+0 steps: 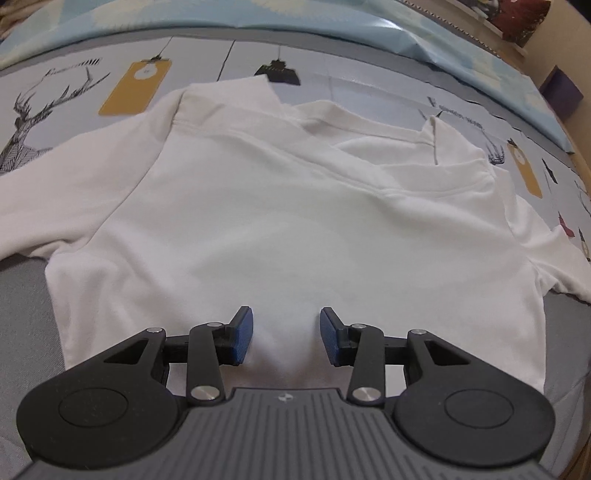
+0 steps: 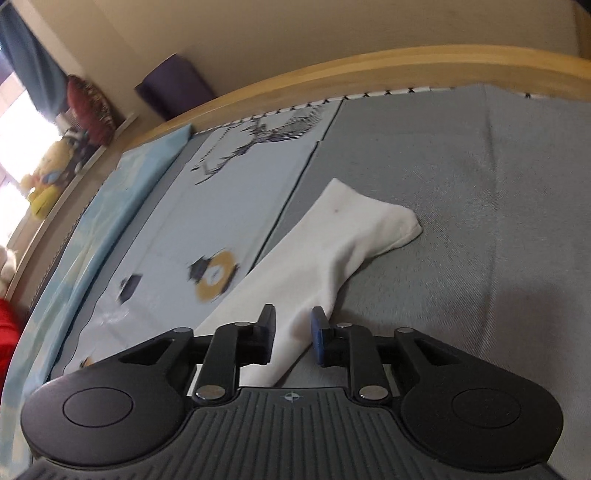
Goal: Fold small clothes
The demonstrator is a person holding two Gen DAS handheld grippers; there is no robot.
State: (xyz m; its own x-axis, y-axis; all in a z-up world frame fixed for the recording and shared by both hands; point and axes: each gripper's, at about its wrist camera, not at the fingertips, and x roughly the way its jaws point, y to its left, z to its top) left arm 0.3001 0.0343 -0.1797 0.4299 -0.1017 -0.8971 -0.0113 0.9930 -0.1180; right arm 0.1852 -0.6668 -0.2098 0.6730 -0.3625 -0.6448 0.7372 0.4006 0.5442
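In the left wrist view a white T-shirt lies spread on the bed, its top part folded over with creases near the collar. My left gripper hovers over the shirt's near hem, open, its blue pads apart and clear of the cloth. In the right wrist view a long, narrow white piece of cloth, shaped like a sock, lies flat on the grey sheet. Its near end runs between the fingers of my right gripper, which stand slightly apart and do not visibly pinch it.
The bed has a grey sheet and a pale cover printed with deer and lamps. A light blue blanket lies along the far side. A wooden bed frame, a purple box and plush toys border the bed.
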